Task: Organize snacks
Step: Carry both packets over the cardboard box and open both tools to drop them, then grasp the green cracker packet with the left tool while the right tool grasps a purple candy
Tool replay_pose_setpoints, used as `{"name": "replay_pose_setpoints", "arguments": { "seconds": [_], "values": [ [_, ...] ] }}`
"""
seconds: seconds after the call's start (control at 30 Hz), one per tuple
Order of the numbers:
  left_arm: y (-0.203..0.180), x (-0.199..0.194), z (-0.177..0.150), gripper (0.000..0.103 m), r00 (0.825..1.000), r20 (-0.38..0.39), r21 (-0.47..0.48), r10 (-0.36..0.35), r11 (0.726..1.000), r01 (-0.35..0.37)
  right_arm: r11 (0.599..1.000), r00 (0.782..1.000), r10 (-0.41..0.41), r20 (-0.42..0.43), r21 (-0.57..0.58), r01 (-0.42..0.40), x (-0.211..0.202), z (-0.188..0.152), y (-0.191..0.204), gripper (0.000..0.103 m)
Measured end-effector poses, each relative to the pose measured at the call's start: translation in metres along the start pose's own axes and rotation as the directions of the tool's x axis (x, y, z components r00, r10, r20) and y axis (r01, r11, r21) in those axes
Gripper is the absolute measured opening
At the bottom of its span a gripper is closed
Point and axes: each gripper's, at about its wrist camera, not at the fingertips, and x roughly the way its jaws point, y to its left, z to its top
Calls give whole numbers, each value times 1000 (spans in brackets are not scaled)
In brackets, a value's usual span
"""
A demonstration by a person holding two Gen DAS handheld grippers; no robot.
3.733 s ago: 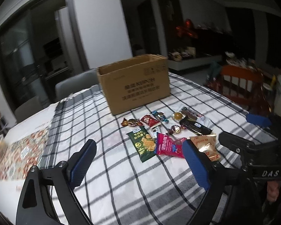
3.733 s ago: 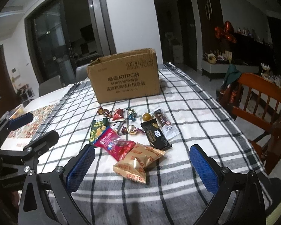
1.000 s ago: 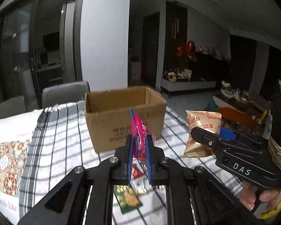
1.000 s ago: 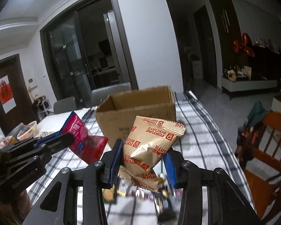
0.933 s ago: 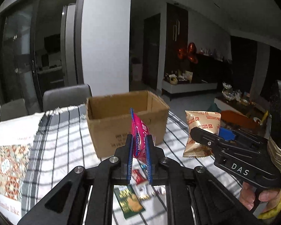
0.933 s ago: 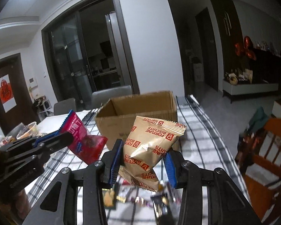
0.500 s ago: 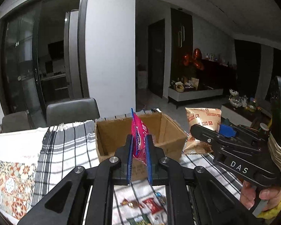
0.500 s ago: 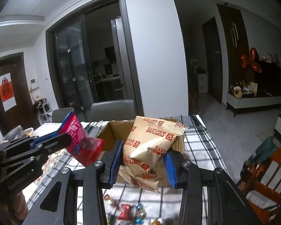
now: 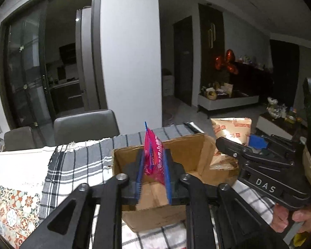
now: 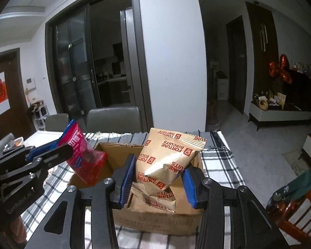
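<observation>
You are holding two snacks above the open cardboard box (image 10: 155,224), which is sitting on the checked cloth of the surface (image 9: 76,161); your left claw (image 9: 153,176) is opening around the pink packet (image 9: 153,159), which is still standing upright between its blue pads, and your right claw (image 10: 158,183) is opening around the tan biscuit bag (image 10: 170,159), a second tan bag (image 10: 153,199) hanging just beneath it; whether the pads are still pressing on either, I cannot tell for certain. Both wrappers are looking light, soft and crinkly, probably slick film with air inside, so they are likely slipping and tumbling rather than dropping straight; the biscuits are probably brittle, so you are better off pinching the flat crimped seam or a corner lightly than squeezing the puffed middle.
</observation>
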Motion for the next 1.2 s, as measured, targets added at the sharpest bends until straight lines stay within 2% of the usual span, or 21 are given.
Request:
{"name": "replay_pose_setpoints", "arguments": {
  "seconds": [0.03,0.07,0.1,0.3,0.37,0.4,0.87,1.03,1.2],
  "values": [
    [1,4,0,30,1000,-9,-1,0,1000,0,1000,1000,0,-10,-1,0,3,0,-2,59],
    [2,6,-1,43,1000,-20,-5,5,1000,-6,1000,1000,4,-20,-3,-4,7,1,-2,73],
    [1,7,-3,47,1000,-25,-7,12,1000,-12,1000,1000,-9,-16,3,9,7,0,-5,74],
    [-1,-11,-14,55,999,-30,1,35,999,-35,1000,1000,-25,-4,12,25,-12,-8,-11,74],
    [-2,-22,-19,64,999,-27,-11,46,999,-46,1000,1000,-13,3,-1,13,-23,-10,-9,74],
    [-3,-27,-21,65,998,-27,-12,49,999,-50,1000,1000,-8,8,-6,8,-29,-12,-7,74],
    [-26,-119,-62,66,991,47,16,126,992,-127,999,998,45,44,23,-46,-103,-46,8,74],
    [-28,-135,-78,66,992,32,0,125,992,-125,998,998,58,38,8,-58,-117,-61,17,74],
    [-30,-144,-100,66,993,-8,-15,118,993,-118,996,996,90,-8,-5,-90,-124,-84,23,74]
  ]
}}
